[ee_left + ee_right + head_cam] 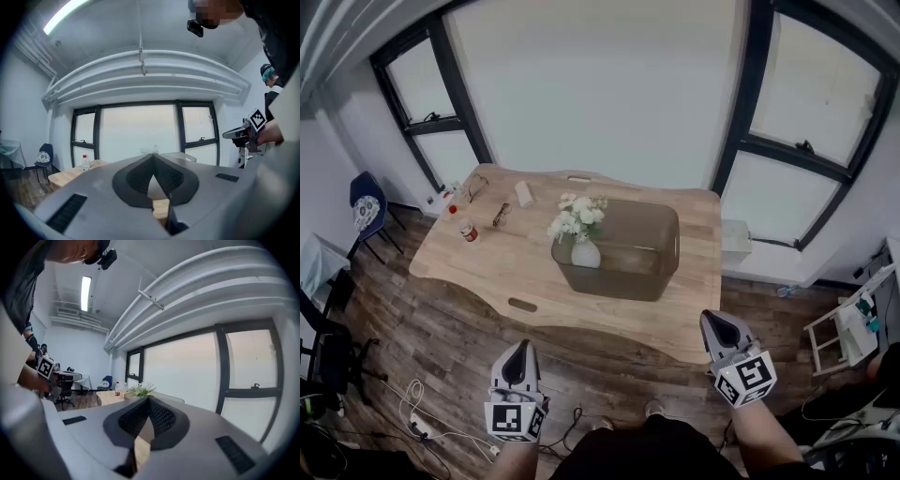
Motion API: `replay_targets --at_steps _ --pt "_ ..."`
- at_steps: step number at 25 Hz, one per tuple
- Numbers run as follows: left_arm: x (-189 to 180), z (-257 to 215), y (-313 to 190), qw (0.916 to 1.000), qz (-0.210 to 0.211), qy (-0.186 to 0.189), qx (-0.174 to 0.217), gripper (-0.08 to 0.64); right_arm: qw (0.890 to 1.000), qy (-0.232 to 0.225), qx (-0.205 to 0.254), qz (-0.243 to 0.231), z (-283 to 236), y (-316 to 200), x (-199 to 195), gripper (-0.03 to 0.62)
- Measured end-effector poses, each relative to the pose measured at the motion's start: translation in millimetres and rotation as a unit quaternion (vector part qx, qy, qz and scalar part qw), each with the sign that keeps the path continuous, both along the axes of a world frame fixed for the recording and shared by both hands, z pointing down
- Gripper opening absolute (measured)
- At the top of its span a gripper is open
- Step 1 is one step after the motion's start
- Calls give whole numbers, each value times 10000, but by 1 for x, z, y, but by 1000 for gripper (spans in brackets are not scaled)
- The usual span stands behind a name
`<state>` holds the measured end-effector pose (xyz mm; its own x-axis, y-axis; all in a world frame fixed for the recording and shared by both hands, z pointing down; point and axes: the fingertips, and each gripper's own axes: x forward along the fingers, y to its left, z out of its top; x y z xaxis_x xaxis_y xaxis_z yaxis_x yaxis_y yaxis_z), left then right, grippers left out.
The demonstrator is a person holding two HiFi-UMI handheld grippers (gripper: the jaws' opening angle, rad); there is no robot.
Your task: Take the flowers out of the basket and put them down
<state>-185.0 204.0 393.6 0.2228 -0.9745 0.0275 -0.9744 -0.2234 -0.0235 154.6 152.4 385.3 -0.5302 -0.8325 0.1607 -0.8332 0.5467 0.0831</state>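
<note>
A bunch of white flowers [577, 216] stands upright in a white vase [585, 253] at the left end of a dark translucent basket [649, 246] on the wooden table [487, 267]. Both grippers hover over the floor, well short of the table's near edge. My left gripper [518, 349] is shut and empty. My right gripper [717, 323] is shut and empty too. In the right gripper view the flowers [142, 389] show just above the closed tips of the right gripper [149, 399]. In the left gripper view the left gripper [152, 157] has its tips closed, and the flowers [150, 150] show faintly beyond.
On the table's left part lie a small red-capped bottle [468, 230], glasses [476, 187] and a white block [524, 194]. A blue chair [367, 208] stands at the left, cables [417, 412] lie on the floor, and a white rack [853, 323] stands at the right.
</note>
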Motion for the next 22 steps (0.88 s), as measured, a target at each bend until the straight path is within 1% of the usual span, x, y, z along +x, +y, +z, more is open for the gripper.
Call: replay_targets --at_steps 4,9,12,14,16,22 --pt "-14 -2 6 10000 -10 43 65 5 9999 108 -11 -70 -3 12 -18 21" --pt "-39 8 17 9997 -5 229 -6 5 9996 288 38 -29 -10 22 -41 21" --pt "-52 12 20 9996 80 254 16 5 9998 195 39 4 -14 27 -57 21" --pt "-57 17 20 9996 152 258 4 5 9999 92 52 -117 -17 34 -73 21" --pt "-59 20 22 9994 227 251 -35 5 9997 91 98 -224 -20 39 -86 21" --pt "-67 30 25 9993 252 253 -56 5 9997 174 75 -169 -20 32 -93 21"
